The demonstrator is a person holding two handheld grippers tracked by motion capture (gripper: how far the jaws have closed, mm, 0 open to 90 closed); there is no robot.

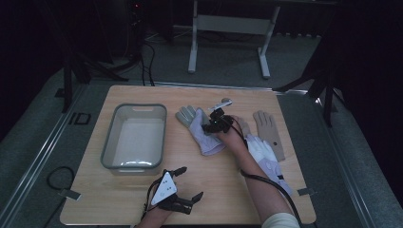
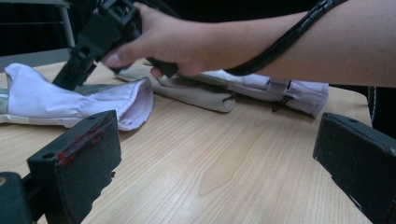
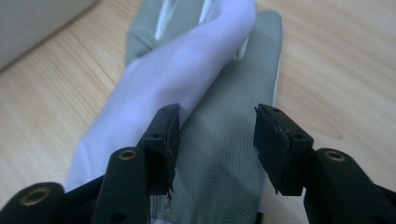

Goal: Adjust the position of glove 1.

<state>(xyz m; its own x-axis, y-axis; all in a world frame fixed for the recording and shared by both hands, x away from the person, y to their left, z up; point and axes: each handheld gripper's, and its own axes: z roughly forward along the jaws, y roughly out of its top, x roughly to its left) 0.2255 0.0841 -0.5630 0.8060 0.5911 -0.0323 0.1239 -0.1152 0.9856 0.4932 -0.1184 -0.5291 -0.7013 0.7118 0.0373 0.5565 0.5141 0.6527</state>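
Bin: sitting at the left of the table (image 1: 237, 204), a grey tub (image 1: 134, 136) with a pale inside, long side running near to far.

Left gripper: down at the near edge, just right of the tub's near corner, the left gripper (image 1: 189, 183) rests low over the wood. Jaws stand wide apart with bare tabletop between them (its own view shows the two black pads (image 2: 79, 163) far to either side, nothing pinched).

Grey-and-white glove: just right of the tub, middle of the table, the grey-and-white glove (image 1: 199, 129) lies flat, fingers toward the far left, white cuff toward the near right. In the right gripper view its white side is folded over the grey mesh palm (image 3: 219, 144).

Right gripper: and here's the action, the right gripper (image 1: 212, 124) is down on that glove, jaws about half open and straddling the grey fabric. The pads (image 3: 161, 140) sit on either side of the mesh; I cannot tell whether they press on it. The person's hand (image 1: 234, 137) wraps the handle, cable trailing back along the forearm.

White glove: under the person's right forearm, a white glove (image 1: 263, 153) with a strapped cuff toward the near side.

Tan glove: farthest right, a tan glove (image 1: 269, 129), fingers pointing far, touching the white one's edge.
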